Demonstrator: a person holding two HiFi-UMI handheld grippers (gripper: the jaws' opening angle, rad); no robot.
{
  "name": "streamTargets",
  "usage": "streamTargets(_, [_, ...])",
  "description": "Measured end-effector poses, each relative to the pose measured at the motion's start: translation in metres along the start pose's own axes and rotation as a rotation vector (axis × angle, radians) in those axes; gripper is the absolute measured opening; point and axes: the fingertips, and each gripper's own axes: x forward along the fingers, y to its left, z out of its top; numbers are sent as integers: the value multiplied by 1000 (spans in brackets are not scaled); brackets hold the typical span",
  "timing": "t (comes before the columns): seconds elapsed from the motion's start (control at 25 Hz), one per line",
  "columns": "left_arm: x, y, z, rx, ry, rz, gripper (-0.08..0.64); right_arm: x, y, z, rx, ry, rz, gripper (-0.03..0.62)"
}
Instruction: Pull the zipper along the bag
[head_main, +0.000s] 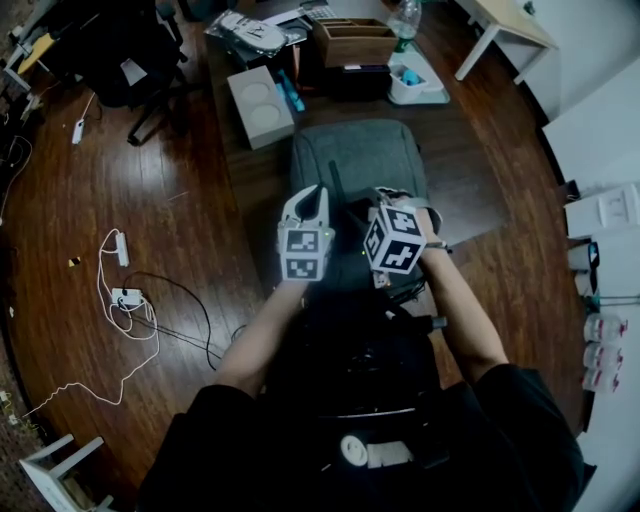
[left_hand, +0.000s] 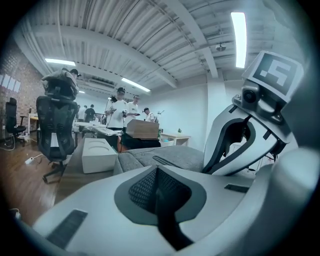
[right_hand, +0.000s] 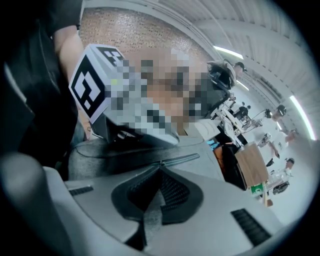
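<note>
One bag, beneath left gripper, right gripper

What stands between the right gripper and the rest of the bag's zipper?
Nothing visible does. The right gripper's jaws are shut on a grey tab, and the zipper ahead lies bare on the bag.
</note>
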Motion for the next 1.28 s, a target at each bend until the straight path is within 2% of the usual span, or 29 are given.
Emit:
streamTargets(0.28, [-14, -14, -1, 1, -5, -1, -8, -11, 29, -7, 22, -17, 16, 12])
streamTargets(0.56, [-16, -35, -10, 50, 21, -30, -8, -19, 49, -9, 34, -22, 32, 13])
streamTargets(1.04, [-8, -39, -9, 74, 20, -31, -8, -28, 72, -19, 138, -57, 66, 26])
streamTargets(1.12, [-8, -40, -9, 75, 18, -31, -8, -28, 71, -19, 172, -97, 42, 26])
streamTargets(1.2, [-8, -40, -9, 76, 22, -31, -8, -30, 68, -20, 254, -172, 5, 27])
streamTargets(1.28, [-13, -39, -6, 73, 21, -23, -8, -37, 60, -23, 351, -257, -68, 35])
